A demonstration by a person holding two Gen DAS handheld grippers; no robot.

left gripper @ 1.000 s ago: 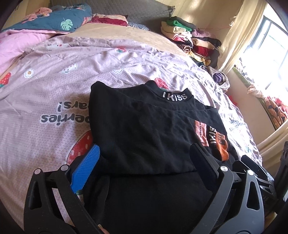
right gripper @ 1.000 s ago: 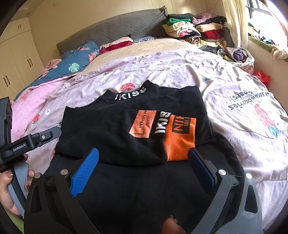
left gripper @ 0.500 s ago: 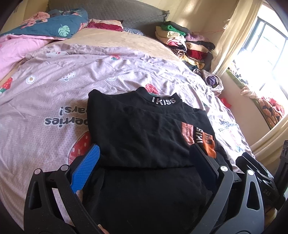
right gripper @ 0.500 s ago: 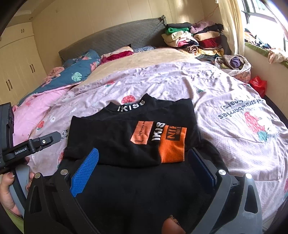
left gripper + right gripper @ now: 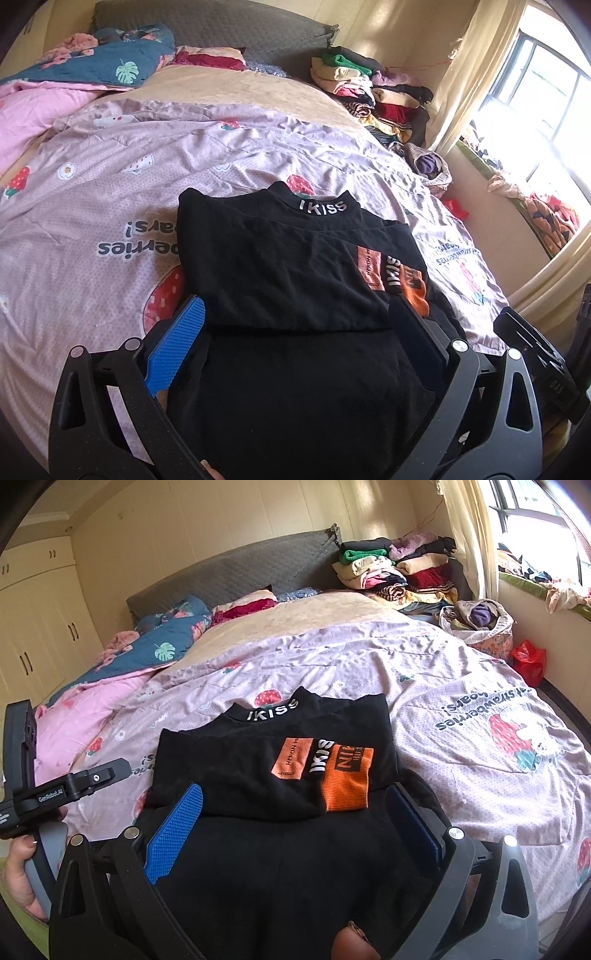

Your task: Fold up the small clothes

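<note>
Both claws, left claw (image 5: pixel 291 332) and right claw (image 5: pixel 291 816), have pulled back, jaws wide, empty. Black sweater (image 5: pixel 273 768) lies on bed (image 5: pixel 461 686), sleeves folded in; bottom fold likely next.

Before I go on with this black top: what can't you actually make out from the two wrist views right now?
- Black top: near hem cut off by the bottom edge, both views.
- Its orange patch: partly hidden in the left view by a finger.
- Left gripper, right gripper: open, cloth contact unclear.
- Folded-under sleeves: hidden.
</note>
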